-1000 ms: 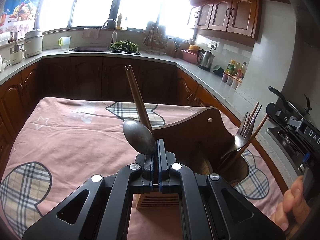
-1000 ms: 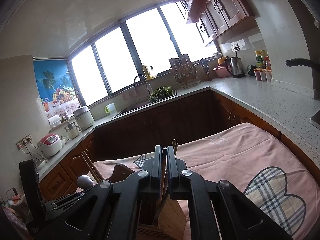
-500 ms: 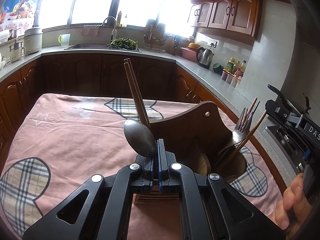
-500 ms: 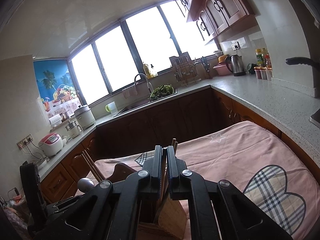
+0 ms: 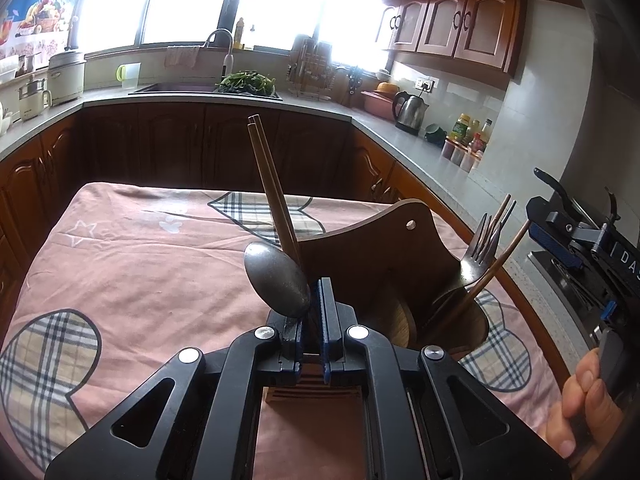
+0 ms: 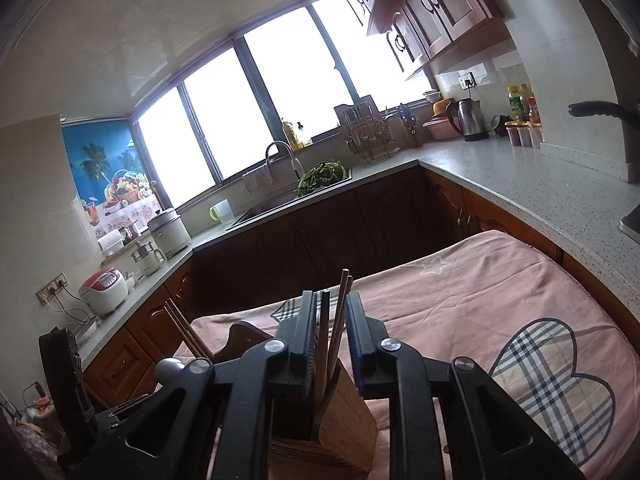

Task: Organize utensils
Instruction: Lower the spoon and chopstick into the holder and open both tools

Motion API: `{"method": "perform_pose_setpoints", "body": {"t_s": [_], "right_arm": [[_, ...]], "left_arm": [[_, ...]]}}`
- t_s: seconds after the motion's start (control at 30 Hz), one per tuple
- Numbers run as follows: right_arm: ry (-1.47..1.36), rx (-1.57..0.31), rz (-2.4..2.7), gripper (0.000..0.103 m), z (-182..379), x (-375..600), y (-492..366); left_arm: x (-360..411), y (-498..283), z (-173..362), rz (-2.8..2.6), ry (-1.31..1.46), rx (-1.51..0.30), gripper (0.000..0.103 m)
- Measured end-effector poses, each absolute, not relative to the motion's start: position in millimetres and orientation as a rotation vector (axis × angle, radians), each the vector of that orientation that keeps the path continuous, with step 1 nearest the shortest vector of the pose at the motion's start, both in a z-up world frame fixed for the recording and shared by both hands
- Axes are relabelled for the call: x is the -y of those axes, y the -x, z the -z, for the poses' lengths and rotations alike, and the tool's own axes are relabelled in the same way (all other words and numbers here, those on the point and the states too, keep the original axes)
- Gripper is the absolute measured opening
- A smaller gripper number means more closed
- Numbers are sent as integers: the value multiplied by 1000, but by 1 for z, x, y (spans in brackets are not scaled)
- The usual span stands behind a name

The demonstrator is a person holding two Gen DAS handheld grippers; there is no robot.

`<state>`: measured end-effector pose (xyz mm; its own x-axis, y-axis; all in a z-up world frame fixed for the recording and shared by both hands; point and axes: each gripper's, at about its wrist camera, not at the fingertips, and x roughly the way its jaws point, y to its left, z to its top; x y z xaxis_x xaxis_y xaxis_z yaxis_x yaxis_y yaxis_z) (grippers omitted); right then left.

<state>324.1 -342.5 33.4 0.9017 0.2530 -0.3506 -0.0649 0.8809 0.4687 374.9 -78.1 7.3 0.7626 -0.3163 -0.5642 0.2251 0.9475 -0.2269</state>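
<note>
I see the left tool (image 5: 313,312) with its jaws nearly together just beside the handle of a dull grey metal spoon (image 5: 277,283); whether the pads clamp it I cannot tell, as the handle is hidden behind the tool. The spoon's bowl points up and away, leaning left. A pair of dark brown wooden chopsticks (image 5: 272,188) stands behind it, long axis steep, tips tilted up and to the left. All sit at the dark curved wooden utensil holder (image 5: 394,256) on the pink checked-heart cloth covering the table (image 5: 140,264).

My right tool (image 6: 330,340) has just been opening; its jaws stand apart around brown chopsticks (image 6: 338,320) and a thin dark utensil handle (image 6: 323,332), both upright in the light bamboo compartment (image 6: 346,412), pads not pressing. A fork (image 5: 482,248) leans in the right-hand cup, its lower part cut off
</note>
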Motion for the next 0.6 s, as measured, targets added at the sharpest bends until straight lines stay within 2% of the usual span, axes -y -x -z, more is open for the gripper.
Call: {"method": "perform_pose_setpoints", "body": {"t_s": [0.07, 0.27, 0.4, 0.53, 0.57, 0.6], "right_arm": [[-475, -414, -164, 43, -33, 344, -322], [-505, -428, -169, 49, -30, 348, -321], [-520, -427, -176, 63, -29, 349, -319], [-535, -428, -189, 70, -29, 352, -315], [-538, -427, -190, 70, -29, 353, -314], [-542, -426, -191, 70, -30, 354, -313]], "left_arm": [[79, -374, -8, 297, 146, -639, 8], [82, -370, -10, 310, 142, -639, 17], [87, -364, -12, 326, 130, -632, 31], [90, -357, -15, 342, 123, -618, 46], [91, -355, -17, 334, 118, -613, 51], [91, -352, -18, 318, 111, -601, 62]]}}
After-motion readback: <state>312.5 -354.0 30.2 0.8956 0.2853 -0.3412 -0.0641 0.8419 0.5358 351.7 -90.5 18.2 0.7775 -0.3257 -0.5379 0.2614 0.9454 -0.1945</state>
